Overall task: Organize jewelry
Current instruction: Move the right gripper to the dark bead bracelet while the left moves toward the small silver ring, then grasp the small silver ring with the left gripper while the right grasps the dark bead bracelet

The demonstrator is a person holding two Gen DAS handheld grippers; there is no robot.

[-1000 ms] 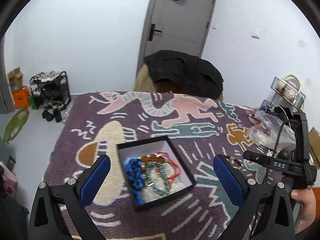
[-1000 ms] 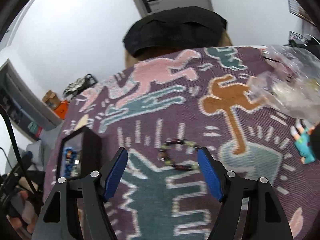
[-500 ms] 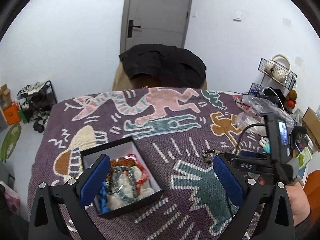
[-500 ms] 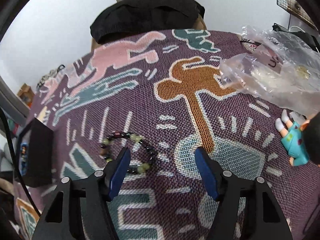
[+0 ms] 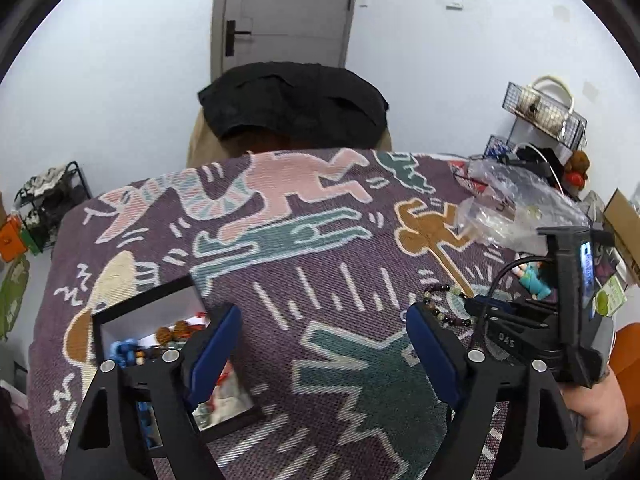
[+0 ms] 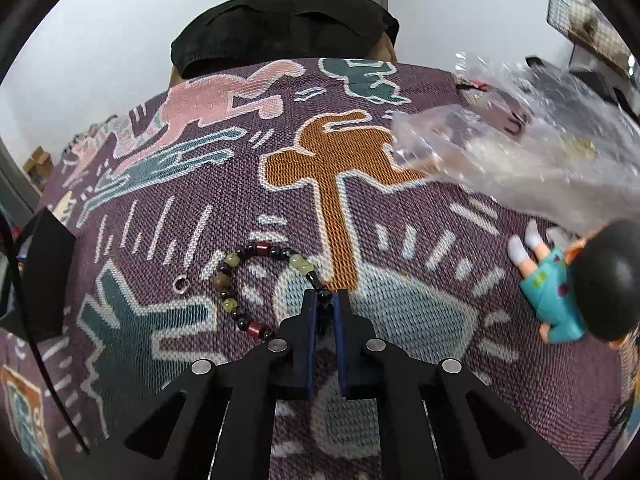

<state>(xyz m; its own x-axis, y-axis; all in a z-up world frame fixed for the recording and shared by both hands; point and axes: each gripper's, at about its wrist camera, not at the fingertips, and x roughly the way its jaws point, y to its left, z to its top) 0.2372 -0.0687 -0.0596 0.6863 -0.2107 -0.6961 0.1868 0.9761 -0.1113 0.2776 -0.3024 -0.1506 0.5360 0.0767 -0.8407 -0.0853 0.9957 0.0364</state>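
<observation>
A beaded bracelet (image 6: pixel 256 276) of dark, red and pale green beads lies on the patterned purple cloth (image 6: pixel 200 360). My right gripper (image 6: pixel 324 304) is shut on the bracelet's right side, low on the cloth. The bracelet also shows in the left wrist view (image 5: pixel 438 300), partly behind the right gripper's body. A small metal ring (image 6: pixel 181 283) lies left of the bracelet. An open black jewelry box (image 5: pixel 152 312) with white lining holds blue, brown and red beaded pieces. My left gripper (image 5: pixel 324 340) is open and empty, its left finger over the box.
A crumpled clear plastic bag (image 6: pixel 520 152) lies at the right of the cloth. A small doll in a teal dress (image 6: pixel 560 280) lies below it. A chair with a black garment (image 5: pixel 292 104) stands behind the table. The box's black side (image 6: pixel 44 272) shows at left.
My right gripper has closed from wide open onto the bracelet's right side. The left gripper's view has shifted right, so the box now sits further left under its left finger.
</observation>
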